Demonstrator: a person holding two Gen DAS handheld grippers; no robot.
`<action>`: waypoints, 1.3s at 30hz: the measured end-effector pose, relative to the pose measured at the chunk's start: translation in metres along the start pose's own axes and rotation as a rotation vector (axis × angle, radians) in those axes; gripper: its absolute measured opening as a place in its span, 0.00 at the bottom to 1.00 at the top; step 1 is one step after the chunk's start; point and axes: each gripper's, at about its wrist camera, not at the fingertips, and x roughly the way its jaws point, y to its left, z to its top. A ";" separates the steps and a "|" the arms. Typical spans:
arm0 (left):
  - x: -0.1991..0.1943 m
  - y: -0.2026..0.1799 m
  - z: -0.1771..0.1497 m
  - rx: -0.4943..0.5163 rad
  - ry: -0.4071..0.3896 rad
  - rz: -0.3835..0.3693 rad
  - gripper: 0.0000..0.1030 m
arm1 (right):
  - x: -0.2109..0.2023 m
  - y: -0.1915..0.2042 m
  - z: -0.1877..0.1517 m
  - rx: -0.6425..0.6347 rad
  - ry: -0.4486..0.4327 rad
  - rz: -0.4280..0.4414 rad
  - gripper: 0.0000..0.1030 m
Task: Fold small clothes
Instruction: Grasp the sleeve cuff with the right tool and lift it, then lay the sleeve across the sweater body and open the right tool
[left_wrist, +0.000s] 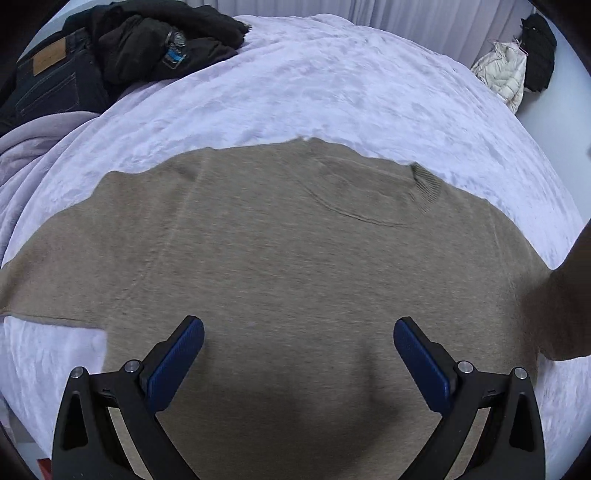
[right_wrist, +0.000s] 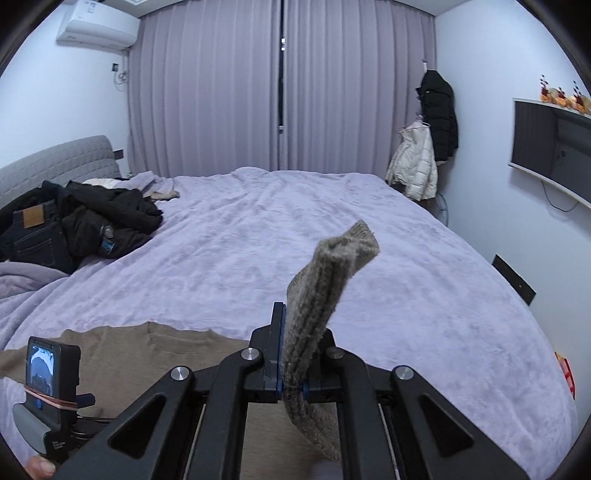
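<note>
A tan sweater (left_wrist: 280, 258) lies spread flat on the lilac blanket (left_wrist: 332, 92) that covers the bed, its ribbed collar (left_wrist: 424, 184) toward the far right of the garment. The left tool (left_wrist: 298, 334) hangs just above the near part of the sweater with its blue pads (left_wrist: 177, 363) spread wide apart and nothing between them.

The right tool (right_wrist: 291, 369) is clamped tight on a ribbed strip of the same tan knit (right_wrist: 325, 280) (most likely a cuff or hem, though which one cannot be told), and the free end sticks up and curls over past the fingertips. Below it the knit drops out of sight between the tool's arms. In the right wrist view the rest of the sweater shows at the near left, beside the left tool's handle and small screen (right_wrist: 42, 363).

A heap of dark clothes (right_wrist: 85, 218) and jeans sits at the far left of the bed, well apart from the sweater. Coats (right_wrist: 436, 114) hang on the far right wall by the curtains (right_wrist: 280, 92).
</note>
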 end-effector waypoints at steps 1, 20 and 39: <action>0.000 0.012 0.002 -0.015 0.003 0.000 1.00 | 0.008 0.019 -0.002 -0.011 0.010 0.010 0.06; -0.024 0.199 -0.014 -0.316 -0.020 0.016 1.00 | 0.102 0.262 -0.078 -0.160 0.271 0.218 0.06; -0.032 0.092 -0.009 -0.085 -0.040 -0.032 0.99 | 0.102 0.123 -0.079 -0.149 0.327 0.053 0.76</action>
